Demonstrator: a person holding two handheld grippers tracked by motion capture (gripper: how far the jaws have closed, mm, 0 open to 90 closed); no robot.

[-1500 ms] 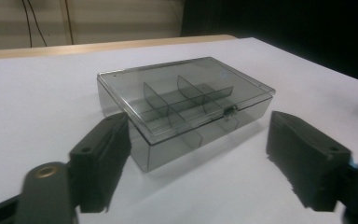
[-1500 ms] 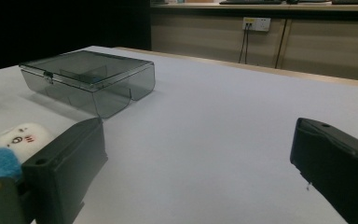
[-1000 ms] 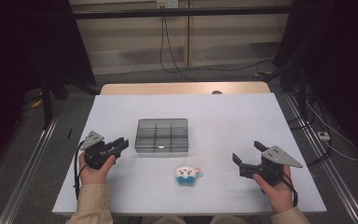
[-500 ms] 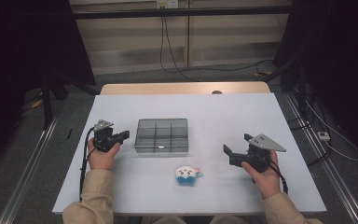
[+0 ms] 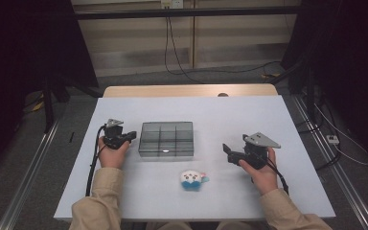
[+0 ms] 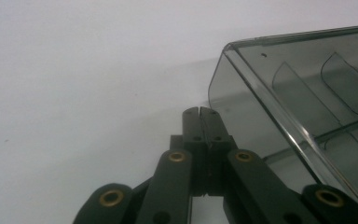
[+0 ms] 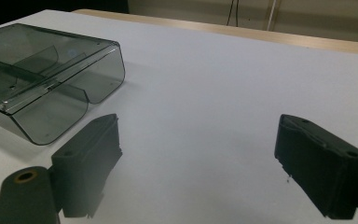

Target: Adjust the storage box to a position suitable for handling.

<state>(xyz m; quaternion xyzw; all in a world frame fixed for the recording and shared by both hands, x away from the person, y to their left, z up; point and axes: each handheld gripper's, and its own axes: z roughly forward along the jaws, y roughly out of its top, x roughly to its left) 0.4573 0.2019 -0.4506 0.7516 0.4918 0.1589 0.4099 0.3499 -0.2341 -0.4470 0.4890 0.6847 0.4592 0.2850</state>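
Grippers closing in on the smoked plastic box

Left gripper (image 6: 199,112), jaws shut and empty, sits at the divided box's (image 5: 166,139) nine o'clock wall; right gripper (image 7: 198,165), jaws wide and just narrowing on nothing, waits at four o'clock. The box looks light, rigid and slick: grip a wall rim.

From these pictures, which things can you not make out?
- Inside of the smoky box: high view too small, glare on the lid; both gripper views cut it at the edge.
- Plush toy: high view, too small for details.
- Left gripper: whether its shut fingers touch the box wall, unclear.
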